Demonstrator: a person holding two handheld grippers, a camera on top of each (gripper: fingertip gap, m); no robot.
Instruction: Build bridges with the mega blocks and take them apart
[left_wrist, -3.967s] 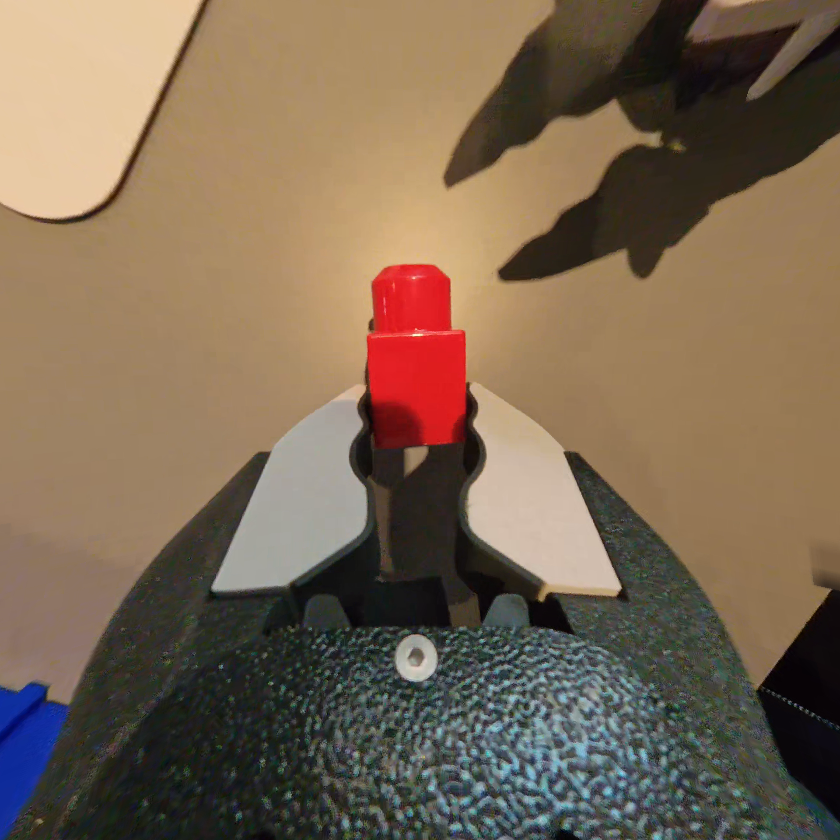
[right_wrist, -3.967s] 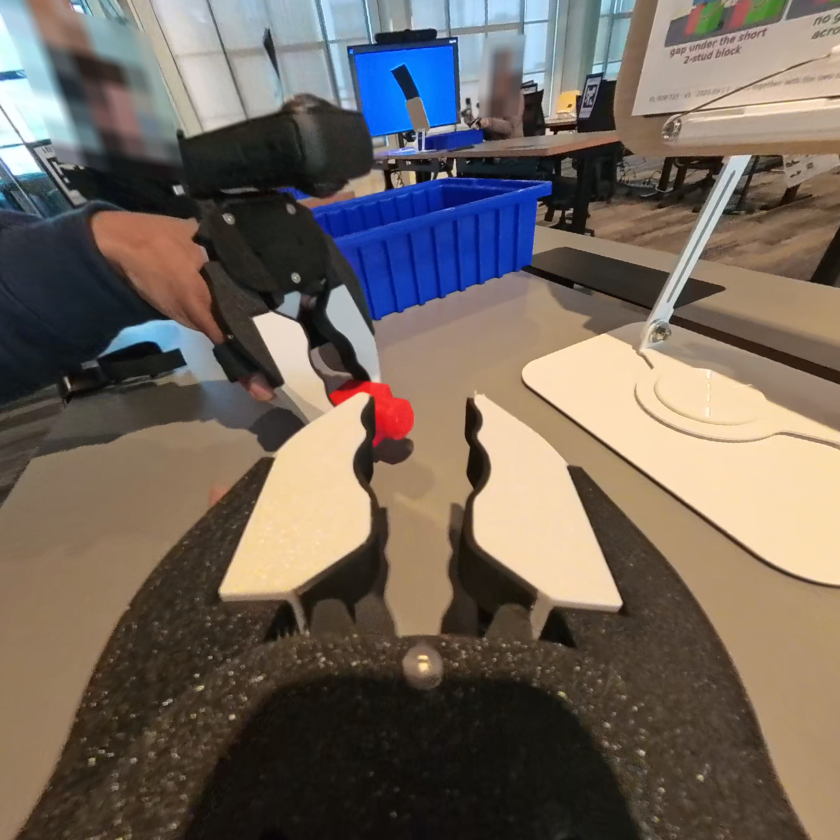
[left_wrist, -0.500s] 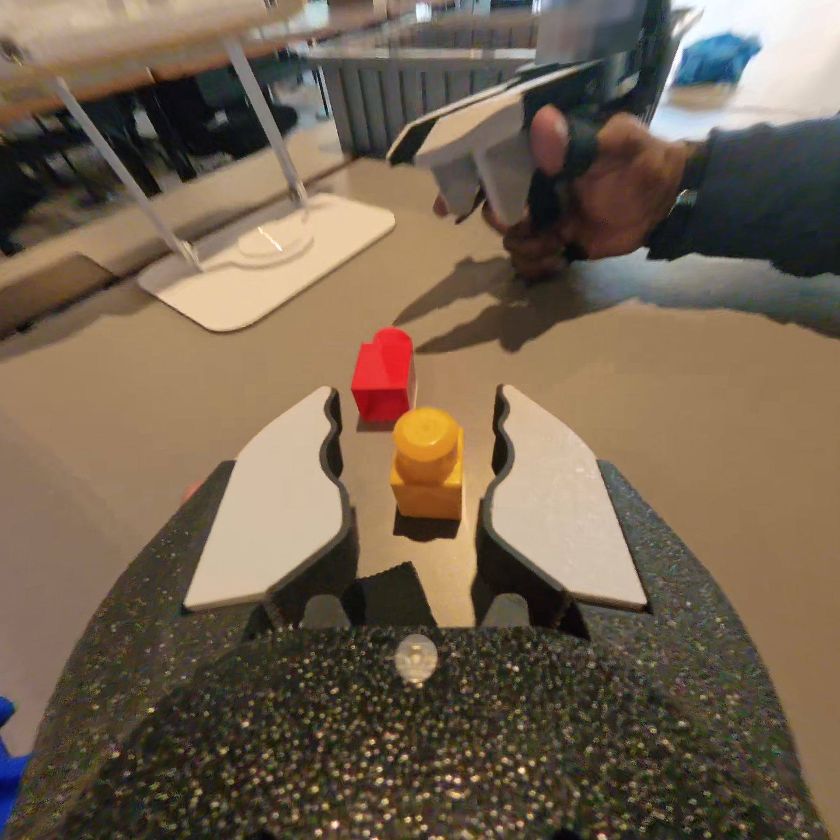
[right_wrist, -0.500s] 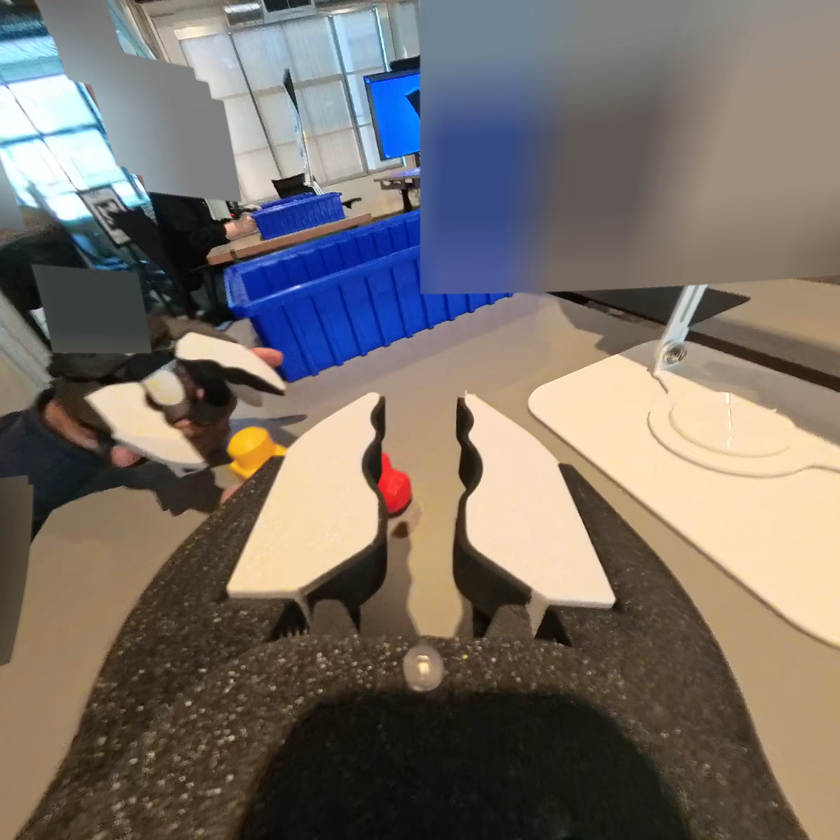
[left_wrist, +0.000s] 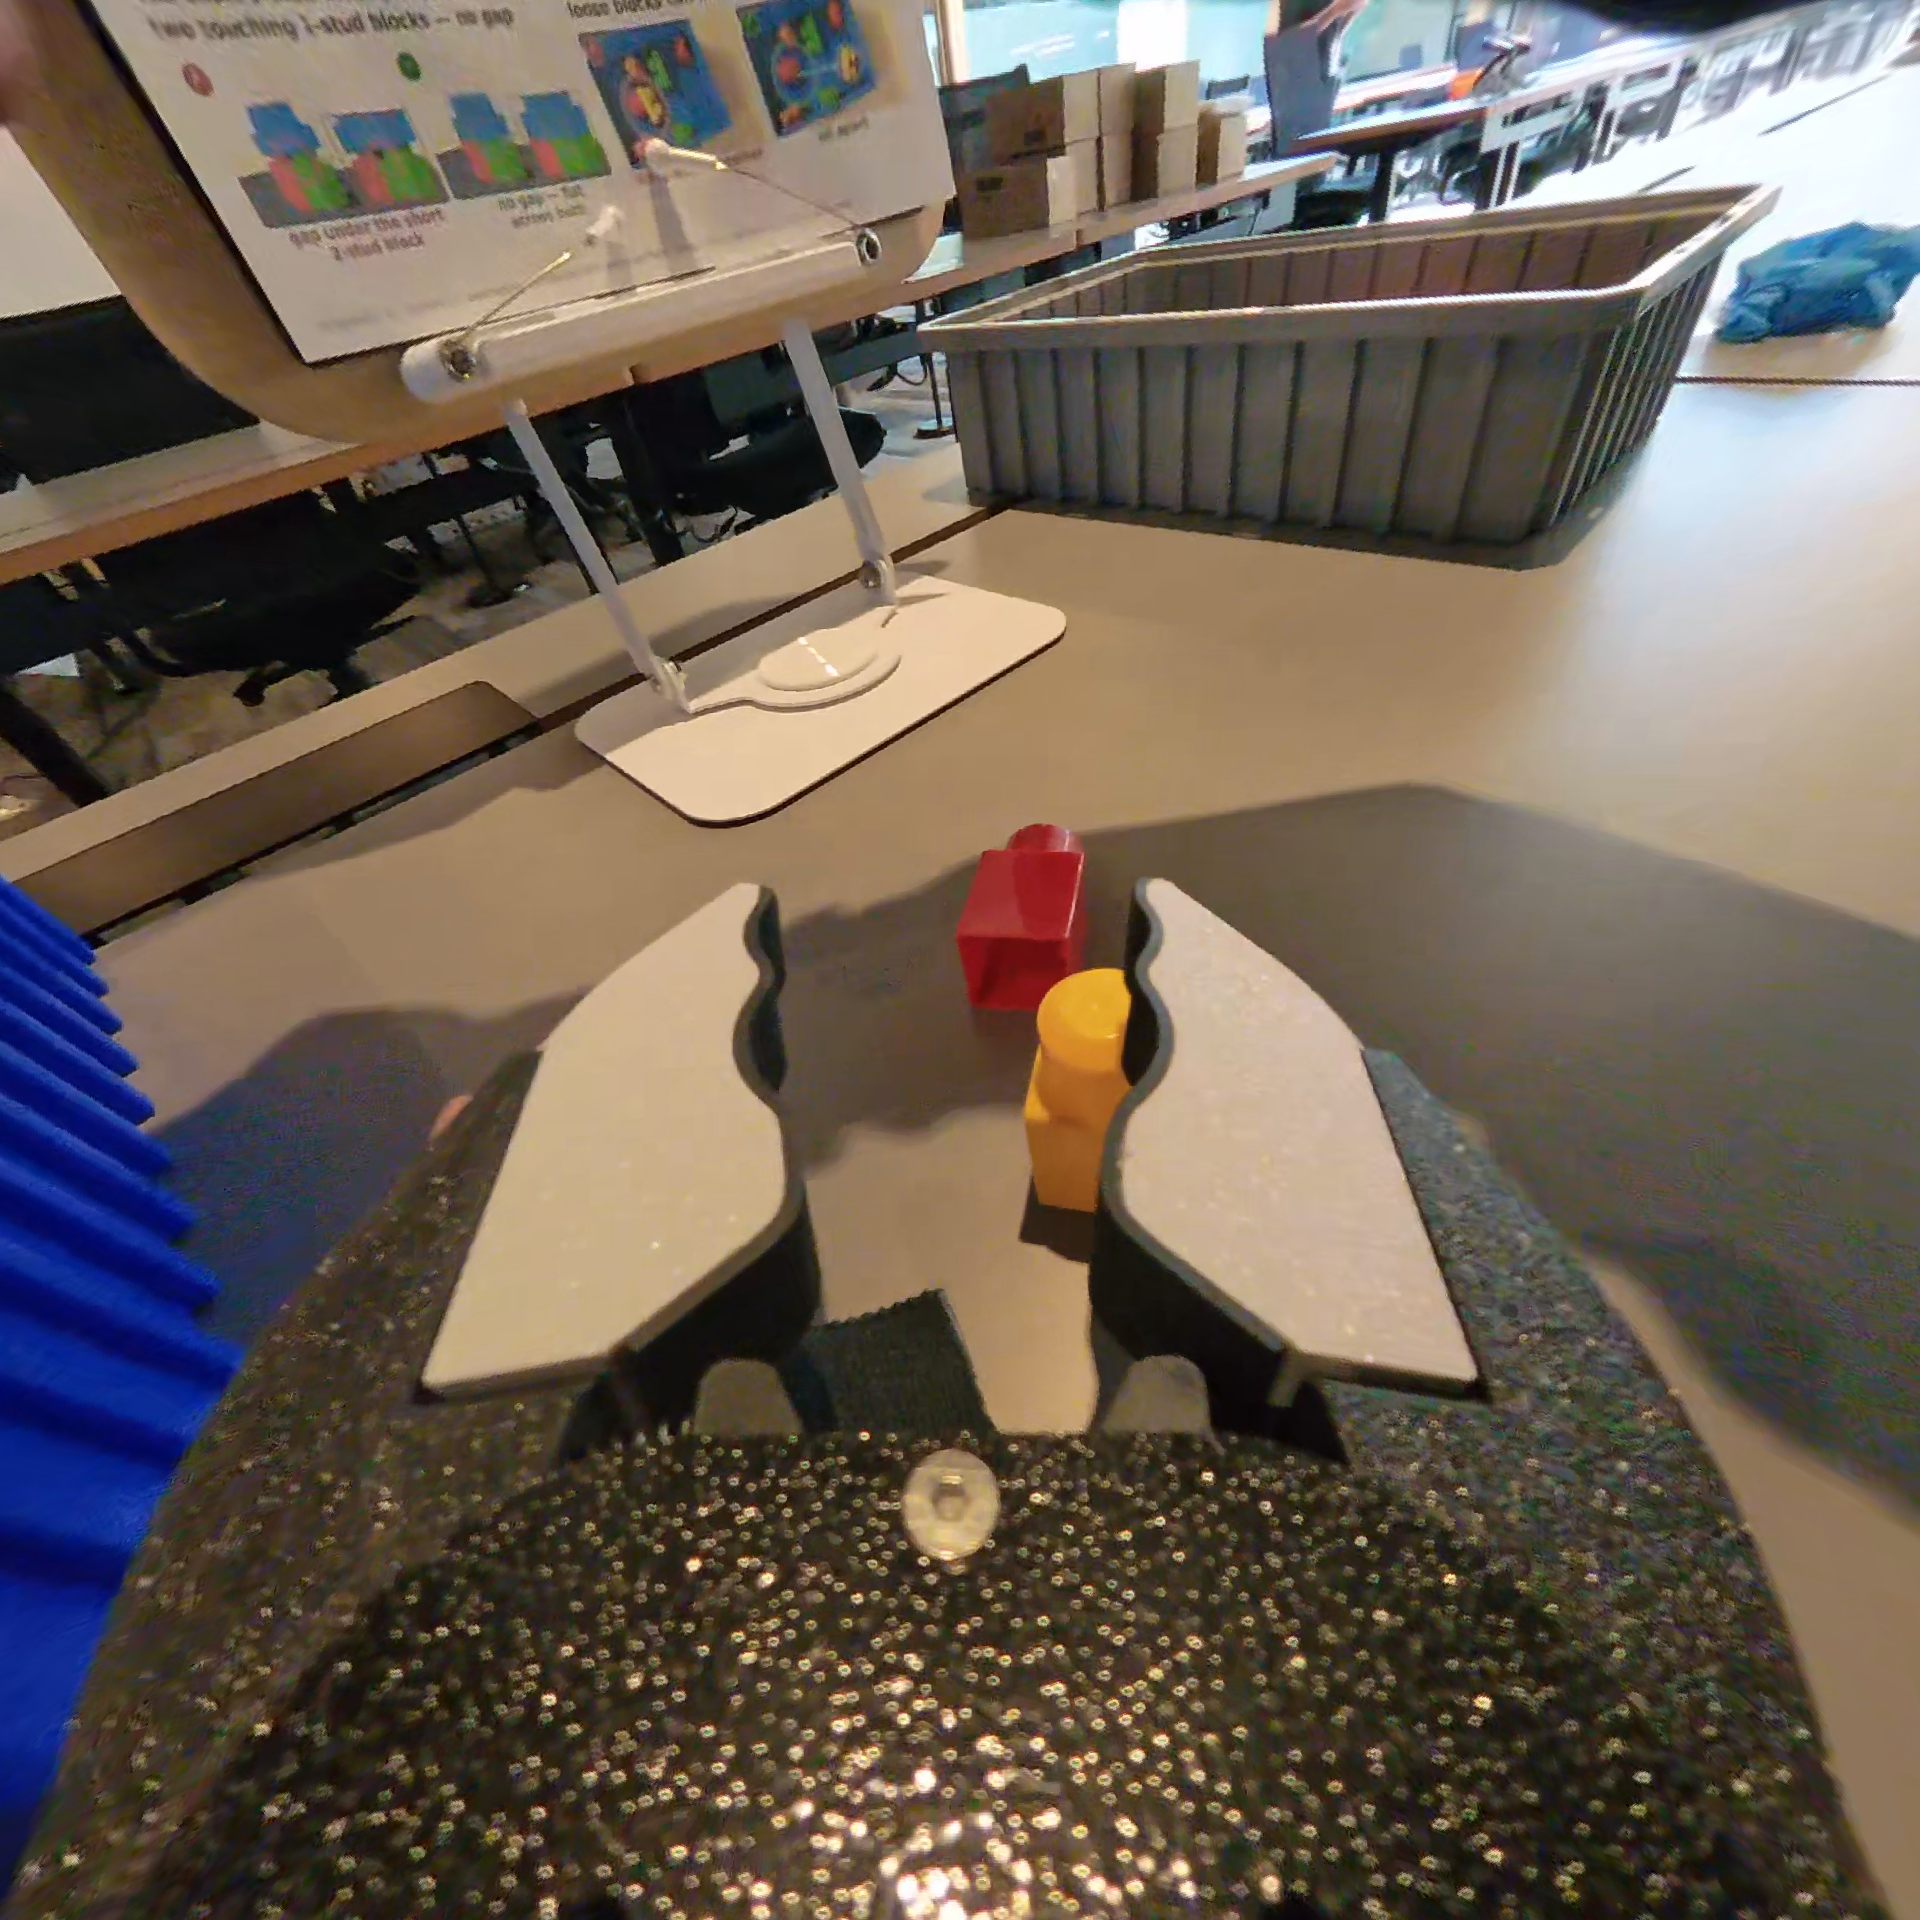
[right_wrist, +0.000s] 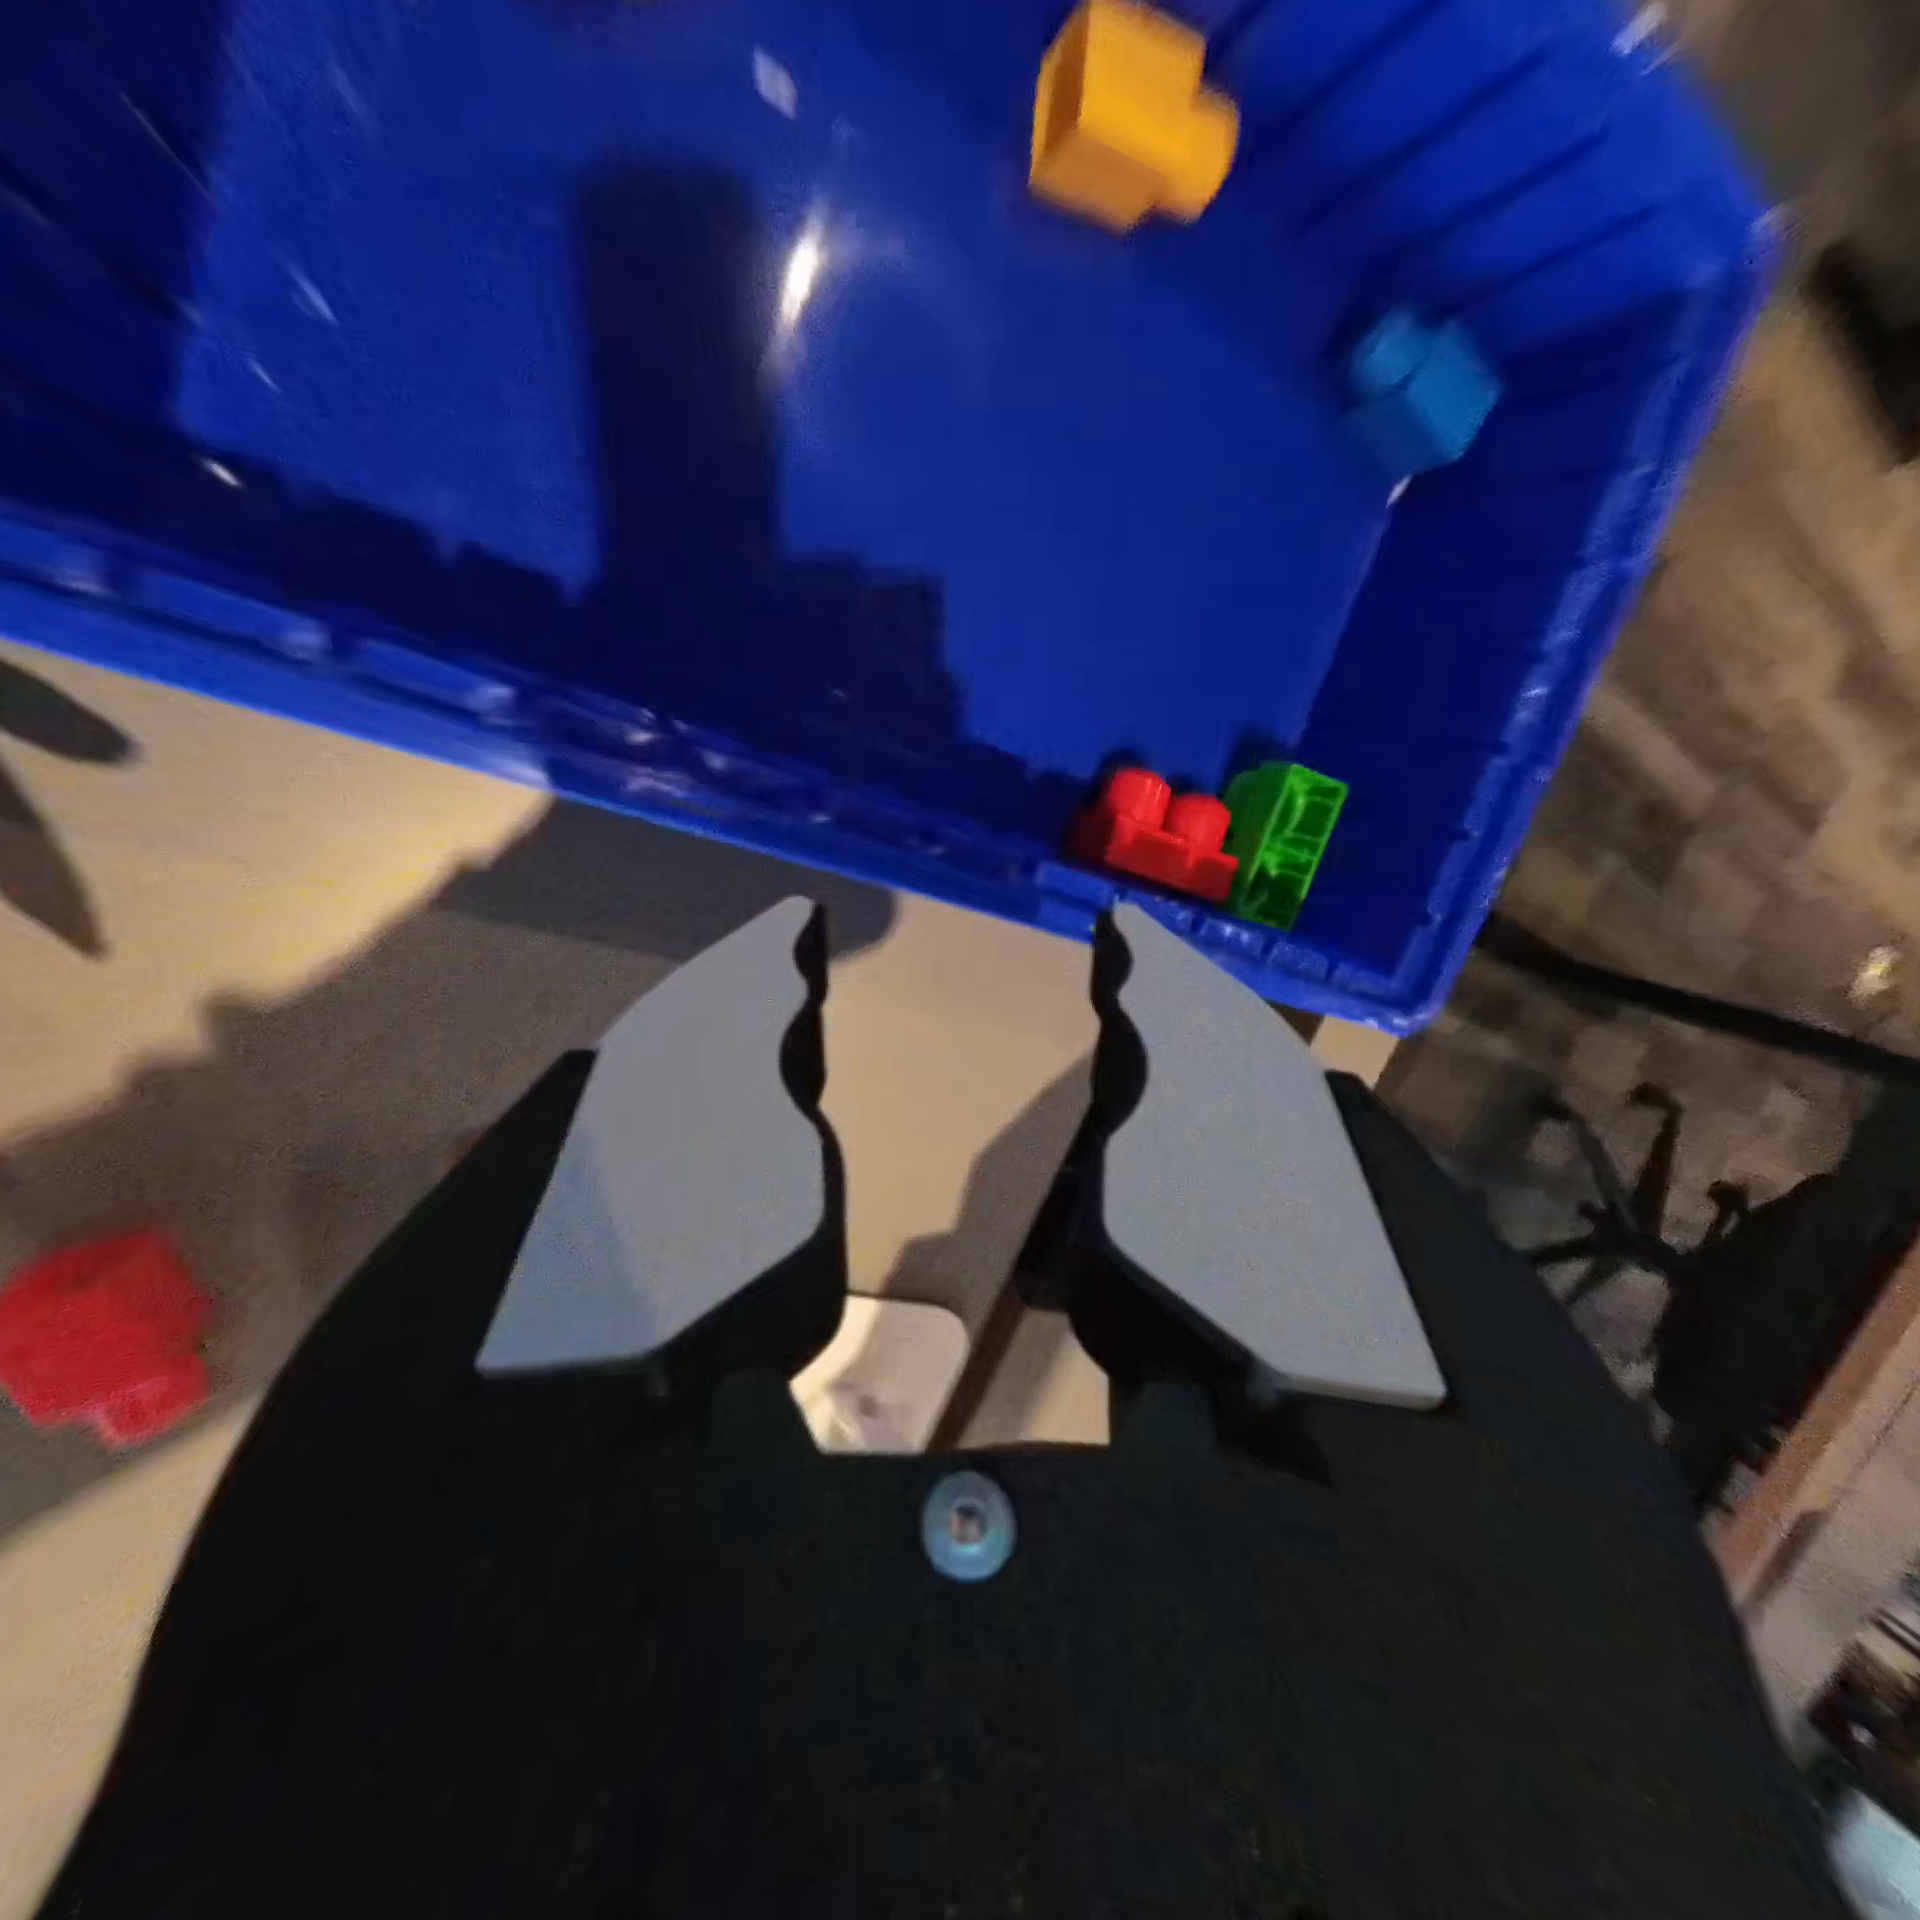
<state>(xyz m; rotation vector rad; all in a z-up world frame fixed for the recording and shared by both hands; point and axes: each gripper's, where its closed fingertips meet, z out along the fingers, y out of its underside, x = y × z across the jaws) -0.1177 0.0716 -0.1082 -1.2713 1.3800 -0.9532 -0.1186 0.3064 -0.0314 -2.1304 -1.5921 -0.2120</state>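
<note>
Grey tabletop (left_wrist: 1351, 707) filled both views, with office desks blurred behind. Left wrist view: your left gripper (left_wrist: 951, 904) had its jaws spread apart and empty. A yellow single-stud block (left_wrist: 1075, 1091) stood upright at centre, just beside the right-hand finger (left_wrist: 1247, 1143), possibly touching it. A red single-stud block (left_wrist: 1023, 925) lay on its side just beyond, near the tips. A white stand (left_wrist: 831, 717) carrying an instruction sheet (left_wrist: 540, 135) occupied the upper left; a grey bin (left_wrist: 1351, 384) the upper right. Right wrist view, motion-blurred: your right gripper (right_wrist: 954, 920) was likewise open and empty, at the rim of a blue bin (right_wrist: 623, 717). Inside lay a red two-stud block (right_wrist: 1153, 836) touching a green block (right_wrist: 1283, 842), plus a yellow block (right_wrist: 1127, 114) and a blue block (right_wrist: 1418, 390).
</note>
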